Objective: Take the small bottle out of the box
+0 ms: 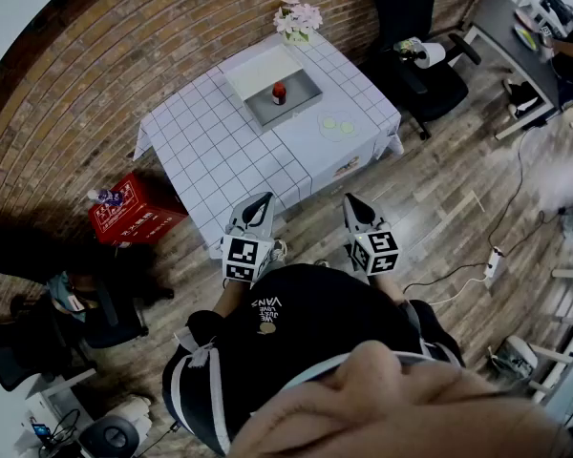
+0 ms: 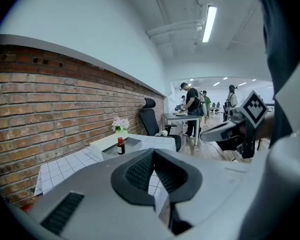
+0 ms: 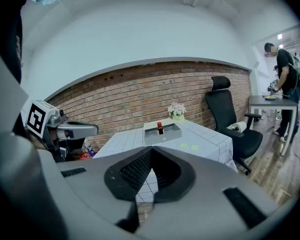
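Observation:
A small dark bottle with a red cap (image 1: pixel 279 92) stands upright inside a shallow grey box (image 1: pixel 301 100) at the far side of a table with a white grid cloth (image 1: pixel 220 151). The bottle (image 2: pixel 120 146) and box (image 2: pixel 132 143) also show in the left gripper view, and the bottle (image 3: pixel 160 128) and box (image 3: pixel 165 133) in the right gripper view. My left gripper (image 1: pixel 261 201) and right gripper (image 1: pixel 352 201) hang side by side short of the table's near edge, well away from the box. Both have their jaws together with nothing between them.
A pot of pale flowers (image 1: pixel 297 19) stands behind the box, and two pale green discs (image 1: pixel 336 123) lie on the cloth to its right. A black office chair (image 1: pixel 425 74) is right of the table, a red crate (image 1: pixel 134 208) left of it. People stand at a desk (image 2: pixel 177 116).

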Demonstrator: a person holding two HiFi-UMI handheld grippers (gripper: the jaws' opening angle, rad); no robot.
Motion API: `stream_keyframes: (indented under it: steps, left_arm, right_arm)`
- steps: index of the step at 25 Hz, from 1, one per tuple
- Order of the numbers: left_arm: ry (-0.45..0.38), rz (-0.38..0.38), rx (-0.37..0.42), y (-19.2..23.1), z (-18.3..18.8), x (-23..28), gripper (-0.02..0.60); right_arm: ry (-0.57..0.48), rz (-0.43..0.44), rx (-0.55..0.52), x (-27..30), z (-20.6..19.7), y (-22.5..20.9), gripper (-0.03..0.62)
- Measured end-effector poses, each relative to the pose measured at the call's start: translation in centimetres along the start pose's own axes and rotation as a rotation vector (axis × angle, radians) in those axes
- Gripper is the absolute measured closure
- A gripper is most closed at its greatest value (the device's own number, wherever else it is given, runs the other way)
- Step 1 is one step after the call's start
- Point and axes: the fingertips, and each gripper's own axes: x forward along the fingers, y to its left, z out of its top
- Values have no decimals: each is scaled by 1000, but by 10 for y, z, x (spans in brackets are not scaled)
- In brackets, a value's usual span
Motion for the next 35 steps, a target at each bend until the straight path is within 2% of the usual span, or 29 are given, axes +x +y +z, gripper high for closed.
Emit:
stream_keyframes:
  steps: [8, 11, 25, 35]
  left_arm:
    - [-8, 5, -18, 4, -6, -6, 571]
    - [-12, 21, -26, 2, -7, -6, 571]
    - [-36, 103, -47, -23, 0, 4, 571]
    - [-28, 50, -40, -7, 15, 57, 571]
  right_arm:
    - [-24, 27, 39, 3, 0, 11, 591]
    - [-37, 32, 21, 1, 2, 10, 591]
    - [-42, 72, -7, -20, 1, -23, 591]
    - [-20, 49, 4, 6, 13, -47, 591]
